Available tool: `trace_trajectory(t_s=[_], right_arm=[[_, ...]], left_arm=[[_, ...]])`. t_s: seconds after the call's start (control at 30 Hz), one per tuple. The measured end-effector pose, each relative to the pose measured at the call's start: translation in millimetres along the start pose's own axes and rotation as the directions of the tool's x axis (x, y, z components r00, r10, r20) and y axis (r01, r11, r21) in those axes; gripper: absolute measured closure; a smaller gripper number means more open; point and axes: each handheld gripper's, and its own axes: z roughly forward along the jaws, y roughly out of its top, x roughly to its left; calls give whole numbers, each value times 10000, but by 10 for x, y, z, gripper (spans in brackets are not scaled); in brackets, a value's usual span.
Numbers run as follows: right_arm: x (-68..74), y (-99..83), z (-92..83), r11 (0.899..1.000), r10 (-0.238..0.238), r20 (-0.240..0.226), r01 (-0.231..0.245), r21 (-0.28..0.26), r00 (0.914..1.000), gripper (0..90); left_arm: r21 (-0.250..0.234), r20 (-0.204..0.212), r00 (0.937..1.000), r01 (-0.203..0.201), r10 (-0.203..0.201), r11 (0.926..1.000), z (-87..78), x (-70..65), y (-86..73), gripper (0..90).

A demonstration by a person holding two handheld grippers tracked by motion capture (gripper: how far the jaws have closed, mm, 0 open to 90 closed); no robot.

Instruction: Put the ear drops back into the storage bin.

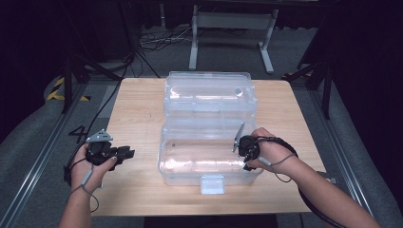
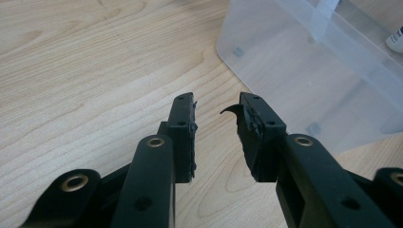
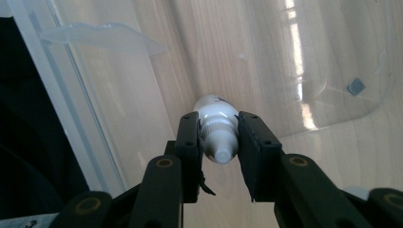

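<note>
A clear plastic box (image 1: 164, 159) stands open in the middle of the wooden table (image 1: 138, 107), its lid (image 1: 209, 95) folded back behind it. My right gripper (image 1: 245, 164) reaches into the box's right end and is shut on a small white bottle (image 3: 216, 116), gripping it at the neck with the cap end toward the camera. The bottle hangs just above the box floor (image 3: 266, 57). My left gripper (image 1: 129, 153) is held over bare table left of the box; its jaws (image 2: 216, 111) are open with nothing between them. The box corner (image 2: 304, 71) lies just ahead of them.
A clear latch tab (image 1: 212, 184) juts from the box's front wall toward the table's near edge. Metal frame legs (image 1: 195, 42) and cables lie on the floor beyond the table. Open wood runs to the left and right of the box.
</note>
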Motion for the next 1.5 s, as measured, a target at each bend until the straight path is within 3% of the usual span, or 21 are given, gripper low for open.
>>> trace_trajectory(t_s=[0.23,0.27,0.67,0.93,1.23,1.5], right_arm=[[0,-17,-48,9997,105,-56,-106,-209,9999,661],[11,-25,-83,9993,261,-122,-264,-259,9996,649],[111,-103,-475,9912,284,208,-255,-1298,9994,601],[239,-96,-594,9846,105,-14,-106,-1747,9999,571],[359,-24,-472,9876,-263,-293,214,-1555,9992,548],[395,52,-250,9917,-422,-547,352,-1238,9976,547]], left_arm=[[77,33,10000,34,-34,10000,2,1,-5,674],[93,48,10000,40,-40,9999,3,-1,-5,672],[92,80,10000,25,-26,10000,4,-4,-1,669],[119,63,10000,61,-62,9999,18,7,-7,668],[154,336,9994,-15,10,9999,49,21,-7,619],[164,459,9989,15,-23,9999,63,18,7,602]])
